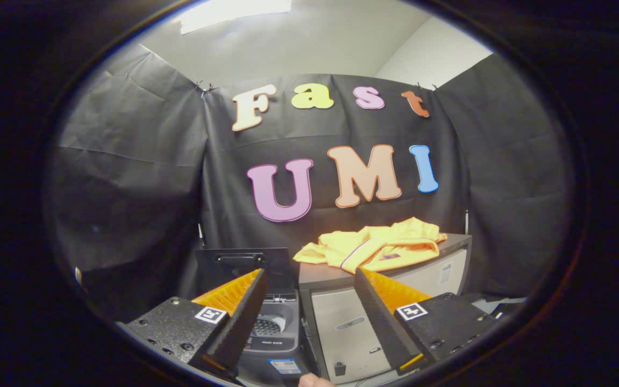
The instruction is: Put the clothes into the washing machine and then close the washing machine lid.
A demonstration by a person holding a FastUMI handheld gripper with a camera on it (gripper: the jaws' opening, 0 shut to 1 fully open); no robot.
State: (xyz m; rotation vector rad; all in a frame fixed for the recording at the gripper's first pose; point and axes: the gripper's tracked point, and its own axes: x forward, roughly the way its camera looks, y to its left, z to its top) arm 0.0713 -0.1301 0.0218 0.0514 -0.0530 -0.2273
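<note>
A yellow garment [376, 245] with a striped placket lies crumpled on top of a grey cabinet [342, 317], beyond my fingers and a little to the right. Left of the cabinet stands a dark top-loading washing machine [272, 333]. Its lid [244, 269] is raised upright at the back, and the perforated drum [267, 325] shows inside. My gripper [309, 279] is open with nothing between its fingers. It is held back from both the machine and the cabinet. The left finger [234, 301] partly covers the machine's opening.
Black cloth walls close the booth behind and on both sides. The cabinet has a door with a recessed handle [350, 323] facing me. A bit of a hand [315, 380] shows below the fingers. Some dark and pale items [495, 306] lie low at the right.
</note>
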